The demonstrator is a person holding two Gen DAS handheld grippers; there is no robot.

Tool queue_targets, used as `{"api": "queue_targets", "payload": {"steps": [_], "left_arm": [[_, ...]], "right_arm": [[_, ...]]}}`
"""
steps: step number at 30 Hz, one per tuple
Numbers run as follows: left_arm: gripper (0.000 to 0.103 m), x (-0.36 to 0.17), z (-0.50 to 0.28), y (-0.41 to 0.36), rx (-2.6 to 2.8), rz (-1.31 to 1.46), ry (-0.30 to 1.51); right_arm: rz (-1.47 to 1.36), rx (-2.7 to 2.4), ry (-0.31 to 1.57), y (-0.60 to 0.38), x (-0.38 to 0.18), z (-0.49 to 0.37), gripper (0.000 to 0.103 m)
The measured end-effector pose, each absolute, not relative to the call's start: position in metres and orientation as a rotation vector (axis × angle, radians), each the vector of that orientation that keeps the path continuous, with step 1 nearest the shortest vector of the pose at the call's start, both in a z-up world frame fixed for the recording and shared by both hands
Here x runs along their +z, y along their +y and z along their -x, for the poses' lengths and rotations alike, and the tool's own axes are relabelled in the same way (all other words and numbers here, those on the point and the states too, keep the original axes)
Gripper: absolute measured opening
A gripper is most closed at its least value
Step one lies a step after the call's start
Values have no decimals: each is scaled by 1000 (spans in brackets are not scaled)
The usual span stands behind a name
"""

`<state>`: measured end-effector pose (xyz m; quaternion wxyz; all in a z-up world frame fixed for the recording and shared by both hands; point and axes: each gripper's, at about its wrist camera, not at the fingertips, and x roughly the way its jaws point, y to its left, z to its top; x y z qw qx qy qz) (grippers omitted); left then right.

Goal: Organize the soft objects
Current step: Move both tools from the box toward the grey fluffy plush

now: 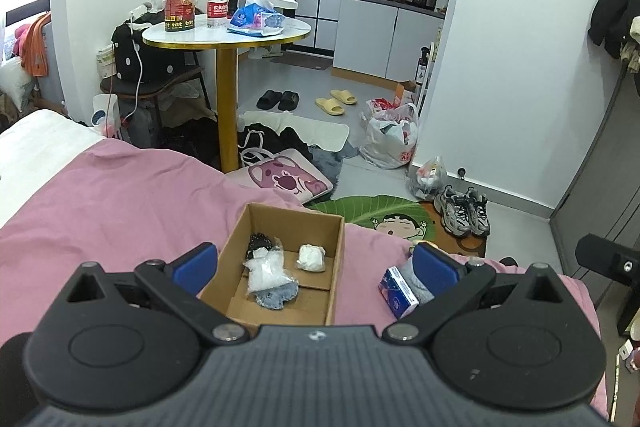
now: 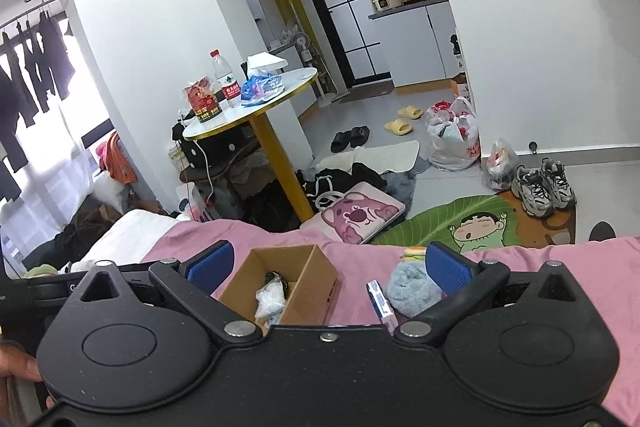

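Note:
An open cardboard box (image 1: 316, 227) (image 2: 316, 263) sits on the pink bedspread (image 1: 120, 195) (image 2: 560, 267). Inside lie a black item (image 1: 260, 241), a clear plastic bag (image 1: 267, 269) (image 2: 270, 301), a white bundle (image 1: 312, 257) and a blue-grey cloth (image 1: 276, 294). To the right of the box lie a blue-white pack (image 1: 396, 293) (image 2: 382, 301) and a grey fluffy sock (image 1: 418, 285) (image 2: 412, 289). My left gripper (image 1: 318, 267) is open above the box, nothing between its fingers. My right gripper (image 2: 330, 267) is open too, its right pad (image 2: 448, 271) beside the sock.
Past the bed's edge stand a round table (image 1: 228, 35) with a bottle and bags, a chair with dark clothes (image 1: 152, 67), a pink cushion (image 1: 286, 181), a green cartoon mat (image 1: 380, 215), sneakers (image 1: 464, 215), slippers and plastic bags on the floor.

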<state>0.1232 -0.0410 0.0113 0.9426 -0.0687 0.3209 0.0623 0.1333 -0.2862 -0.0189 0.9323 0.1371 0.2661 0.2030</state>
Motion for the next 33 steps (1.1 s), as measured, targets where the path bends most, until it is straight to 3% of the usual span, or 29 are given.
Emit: {"api": "queue_targets", "payload": {"steps": [22, 28, 33], "left_arm": [[101, -26, -137, -93, 92, 121, 681], [99, -38, -150, -110, 51, 102, 689], [83, -50, -166, -120, 31, 114, 717]], "right_arm": [[-396, 364, 591, -328, -72, -152, 102], [-488, 342, 620, -347, -93, -164, 83], [-538, 336, 635, -350, -107, -176, 77]]}}
